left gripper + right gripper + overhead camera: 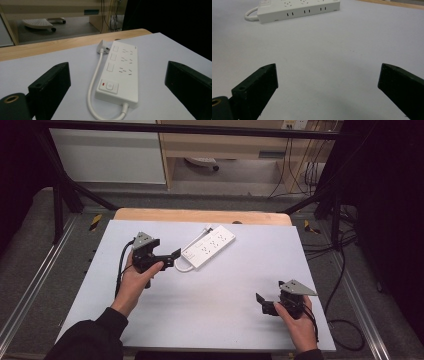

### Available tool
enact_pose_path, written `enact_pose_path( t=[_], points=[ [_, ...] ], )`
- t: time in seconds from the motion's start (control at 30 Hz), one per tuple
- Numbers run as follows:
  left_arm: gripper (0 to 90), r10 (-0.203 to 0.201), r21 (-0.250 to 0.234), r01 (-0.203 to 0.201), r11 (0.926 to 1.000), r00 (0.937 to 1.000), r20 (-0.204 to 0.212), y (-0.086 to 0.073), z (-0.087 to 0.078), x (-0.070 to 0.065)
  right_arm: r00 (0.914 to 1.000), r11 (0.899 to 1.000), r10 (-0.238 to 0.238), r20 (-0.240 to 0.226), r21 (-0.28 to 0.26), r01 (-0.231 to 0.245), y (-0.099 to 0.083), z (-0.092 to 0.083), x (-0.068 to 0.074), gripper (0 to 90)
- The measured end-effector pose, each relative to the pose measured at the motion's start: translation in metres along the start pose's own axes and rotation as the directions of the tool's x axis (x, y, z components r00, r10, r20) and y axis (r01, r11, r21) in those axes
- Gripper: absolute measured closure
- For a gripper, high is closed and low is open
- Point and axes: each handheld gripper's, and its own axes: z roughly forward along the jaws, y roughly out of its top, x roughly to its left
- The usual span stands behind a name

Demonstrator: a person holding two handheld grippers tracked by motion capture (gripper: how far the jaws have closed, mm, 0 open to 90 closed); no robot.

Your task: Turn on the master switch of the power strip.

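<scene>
The power strip (pixel 208 246) lies flat toward the far middle of the surface (pixel 210 310), its short white cord (pixel 93 85) looping back so the plug (pixel 103 46) rests against its far end. The left gripper (pixel 176 256) hangs just beside the switch end with its jaws spread wide and nothing between them; in the left gripper view the strip sits squarely in the gap ahead. The right gripper (pixel 261 301) is well apart, low over the near right of the surface, jaws likewise spread and empty, pointed toward the strip's long side.

From where I stand, the step looks like a reach for the strip with the left. To do it well, I'd keep the jaws level with the surface, line them across the strip's narrow width, and slide in past the cord loop rather than pinching it. Close on the body near the switch end, not on the cord. The right could come in to steady the far end.
</scene>
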Motion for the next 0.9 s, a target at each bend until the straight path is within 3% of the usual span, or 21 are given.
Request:
enact_pose_path(
  t=[0.53, 0.9],
  points=[
    [7.2, 0.019, 0.028, -0.018, 0.9994, 0.9984, -0.053, 0.002, 0.031, 0.005, 0.9999, 1.000, 0.000, -0.012, -0.004, 0.000, 0.001, -0.001, 0.002, 3.4],
    [9.9, 0.017, 0.051, -0.013, 0.9986, 0.9980, -0.061, -0.005, 0.050, 0.008, 0.9997, 1.000, 0.001, -0.024, -0.005, -0.001, 0.001, 0.000, 0.003, 4.2]
  ],
)
